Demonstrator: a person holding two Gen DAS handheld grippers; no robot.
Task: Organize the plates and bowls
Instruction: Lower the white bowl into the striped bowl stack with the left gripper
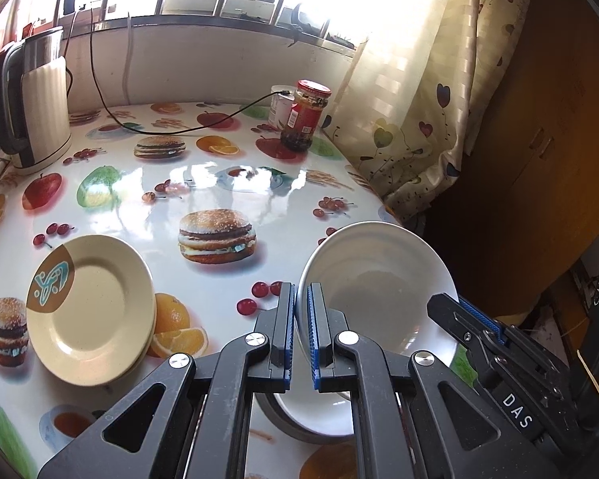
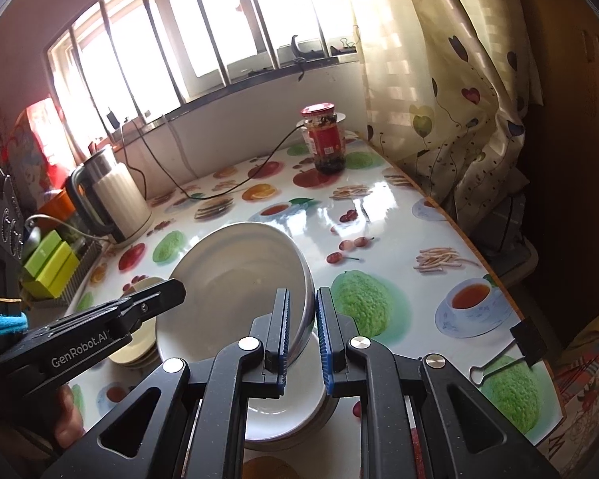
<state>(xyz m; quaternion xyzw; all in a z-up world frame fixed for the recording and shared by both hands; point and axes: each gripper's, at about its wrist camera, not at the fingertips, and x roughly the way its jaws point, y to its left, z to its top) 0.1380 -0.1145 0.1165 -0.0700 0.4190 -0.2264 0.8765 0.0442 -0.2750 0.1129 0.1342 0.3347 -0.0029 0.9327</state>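
Above the fruit-printed tabletop [image 1: 227, 183], both grippers are carrying one white bowl [image 1: 379, 279] between them, tilted up on edge rather than level. The left gripper [image 1: 301, 331] is pinching the bowl's near-left rim with its jaws closed tight on the thin wall, while the right gripper [image 2: 301, 333] is clamping the opposite rim, jaws narrowed onto it. Sharing the load this way is probably keeping the smooth, slippery bowl from swinging out of a single pinch. Directly under it, another white bowl [image 2: 283, 411] is sitting on the tabletop near the front edge, so the lifted bowl is most likely being brought over to nest inside it. To the left, the cream plates [image 1: 92, 307] are lying in a stack of their own, well apart from the bowls, suggesting plates and bowls are being sorted into separate piles. The kettle [image 1: 40, 95] and the red-lidded jar [image 1: 307, 115] are standing far back, clear of the work.
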